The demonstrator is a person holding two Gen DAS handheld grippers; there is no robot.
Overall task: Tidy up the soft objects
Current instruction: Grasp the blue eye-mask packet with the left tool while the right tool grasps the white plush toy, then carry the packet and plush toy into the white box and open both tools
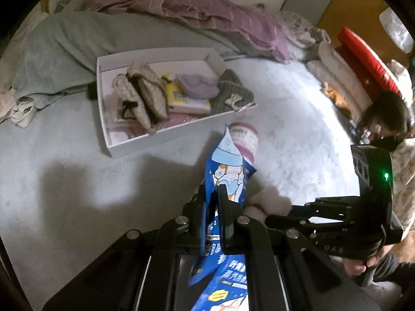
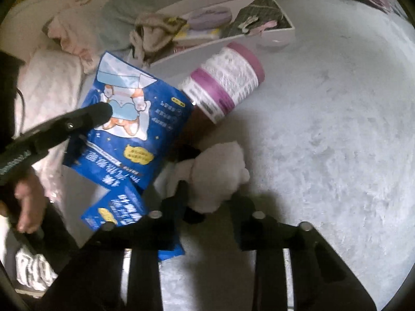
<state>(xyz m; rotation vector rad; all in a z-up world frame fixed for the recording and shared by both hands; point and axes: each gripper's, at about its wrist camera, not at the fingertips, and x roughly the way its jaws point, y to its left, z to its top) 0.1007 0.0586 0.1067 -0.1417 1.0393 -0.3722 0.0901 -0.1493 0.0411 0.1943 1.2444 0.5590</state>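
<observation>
My left gripper (image 1: pixel 211 194) is shut on a blue cartoon-printed packet (image 1: pixel 228 171) and holds it upright above the grey bedsheet; the same packet (image 2: pixel 129 119) shows in the right wrist view with the left gripper's finger across it. A second blue packet (image 2: pixel 116 207) lies below it. My right gripper (image 2: pixel 207 194) has its fingers around a white plush toy (image 2: pixel 218 173) on the bed; the plush (image 1: pixel 269 202) also shows in the left wrist view beside the right gripper (image 1: pixel 275 215). A white box (image 1: pixel 103 98) holding soft items sits further back.
A white tub with purple bands (image 2: pixel 225 83) lies on its side between the packet and the box. A green blanket (image 1: pixel 64 41) and purple quilt (image 1: pixel 207 13) are bunched at the far side. Pillows and a red cushion (image 1: pixel 368 57) lie at the right.
</observation>
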